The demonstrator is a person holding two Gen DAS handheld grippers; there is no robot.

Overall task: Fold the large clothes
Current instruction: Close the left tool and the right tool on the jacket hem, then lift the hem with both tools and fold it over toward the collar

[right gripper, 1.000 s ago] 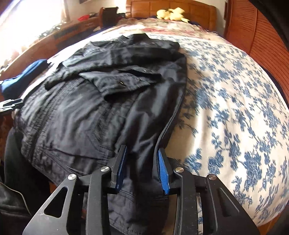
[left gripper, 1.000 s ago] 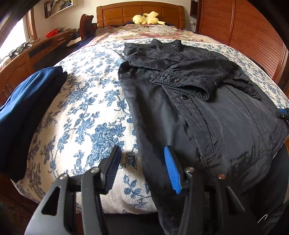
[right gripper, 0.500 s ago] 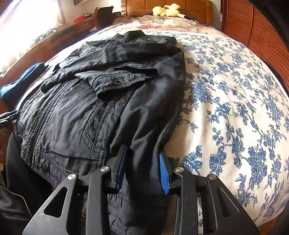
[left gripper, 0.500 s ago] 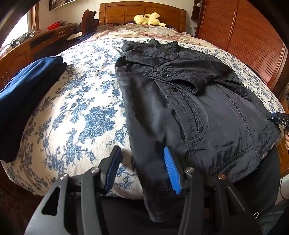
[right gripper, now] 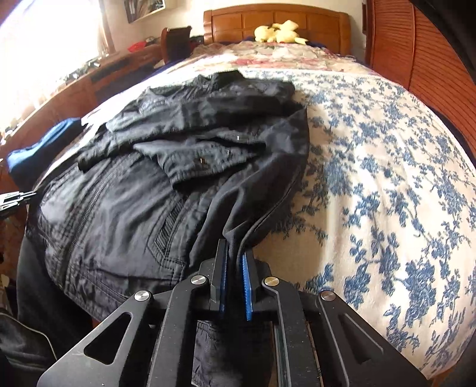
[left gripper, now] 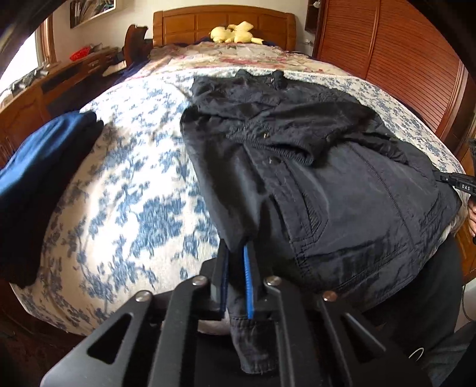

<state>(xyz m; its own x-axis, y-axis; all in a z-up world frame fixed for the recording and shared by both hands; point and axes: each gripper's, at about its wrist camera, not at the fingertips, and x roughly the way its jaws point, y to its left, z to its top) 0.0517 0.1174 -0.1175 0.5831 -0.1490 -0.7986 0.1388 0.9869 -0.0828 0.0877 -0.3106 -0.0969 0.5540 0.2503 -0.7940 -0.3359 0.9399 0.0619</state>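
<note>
A large black jacket (left gripper: 312, 166) lies on the blue-flowered bedspread (left gripper: 125, 190), collar toward the headboard, sleeves folded across its chest. My left gripper (left gripper: 236, 253) is shut on the jacket's bottom left hem corner, which hangs over the foot of the bed. In the right wrist view the jacket (right gripper: 148, 184) shows again, and my right gripper (right gripper: 235, 253) is shut on its bottom right hem corner. The right gripper's tip also shows at the right edge of the left wrist view (left gripper: 458, 181).
A folded blue garment (left gripper: 32, 178) lies at the bed's left edge. A yellow plush toy (left gripper: 235, 32) sits by the wooden headboard (left gripper: 223, 20). A wooden dresser (left gripper: 44, 89) runs along the left and slatted wardrobe doors (left gripper: 401, 53) along the right.
Both grippers were open around the hem a second ago. They have closed on the hem corners, and the fabric is bunched up between the pads.
</note>
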